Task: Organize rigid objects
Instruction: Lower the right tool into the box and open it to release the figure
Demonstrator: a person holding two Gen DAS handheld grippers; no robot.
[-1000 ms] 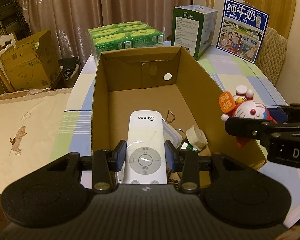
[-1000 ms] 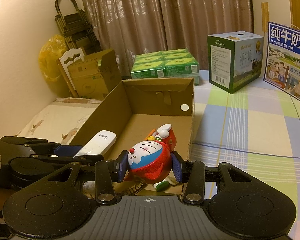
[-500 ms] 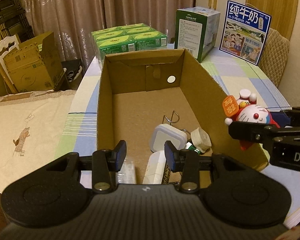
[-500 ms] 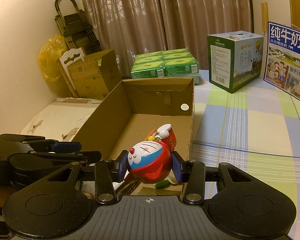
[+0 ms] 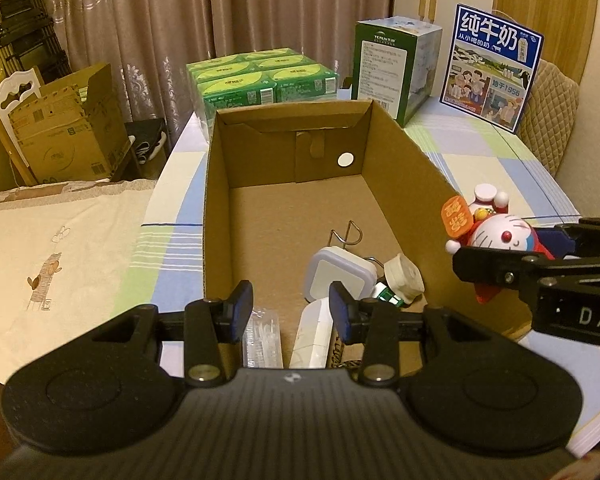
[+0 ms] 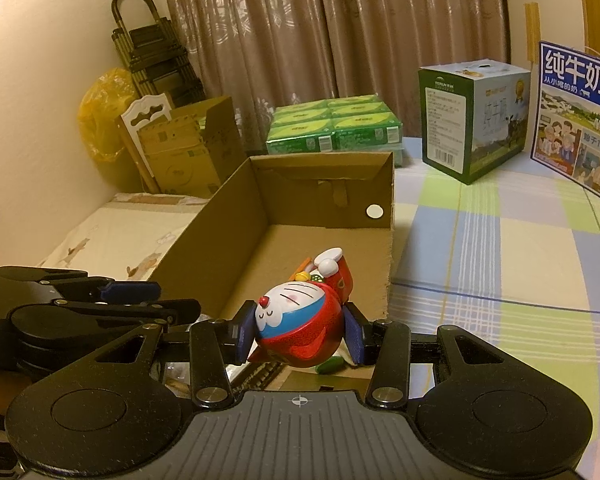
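An open cardboard box stands on the checked tablecloth. My left gripper hangs over its near end, open, with nothing between the pads. Below it in the box lie a white remote, a clear plastic packet, a white square device, a white roll and a wire clip. My right gripper is shut on a red and blue cat-robot toy and holds it above the box's right wall. The left wrist view shows that toy at the right.
Green tissue packs, a green and white carton and a blue milk box stand beyond the box. A quilted chair back is at the far right. Off the table to the left are a bed and a cardboard carton.
The white remote that sat between the left gripper's pads has dropped out and now lies in the box beneath them. The right gripper and its toy have not moved.
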